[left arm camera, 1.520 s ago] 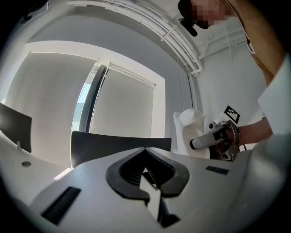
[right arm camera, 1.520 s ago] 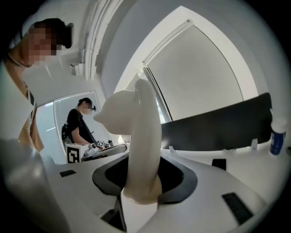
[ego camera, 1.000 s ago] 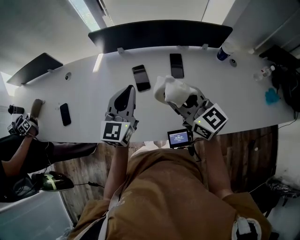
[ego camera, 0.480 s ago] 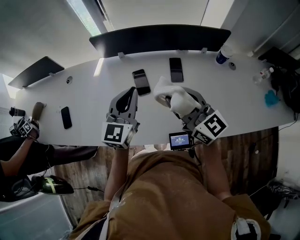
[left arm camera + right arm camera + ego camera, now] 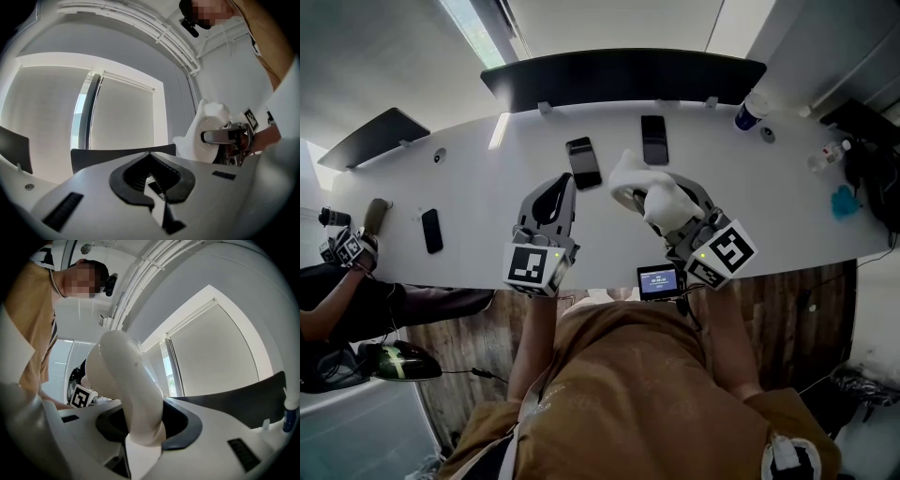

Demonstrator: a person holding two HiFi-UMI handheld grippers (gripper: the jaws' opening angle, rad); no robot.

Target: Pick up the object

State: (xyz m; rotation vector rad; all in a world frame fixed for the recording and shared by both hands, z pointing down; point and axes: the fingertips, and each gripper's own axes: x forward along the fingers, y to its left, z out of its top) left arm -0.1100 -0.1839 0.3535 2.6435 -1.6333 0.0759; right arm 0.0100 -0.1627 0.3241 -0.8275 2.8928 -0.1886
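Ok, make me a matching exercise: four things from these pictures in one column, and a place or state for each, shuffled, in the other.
Things
1. white object
2. left gripper
3. blue-capped bottle
4. lone black phone

Places or states
A. jaws together, nothing between them
B. stands on the table at its far side, toward the right end
C. clamped in the right gripper
D. lies flat toward the table's left end

Pairs: 1-C, 2-A, 3-B, 4-D

White table (image 5: 469, 192), three dark phones (image 5: 583, 162), bottle (image 5: 749, 112).
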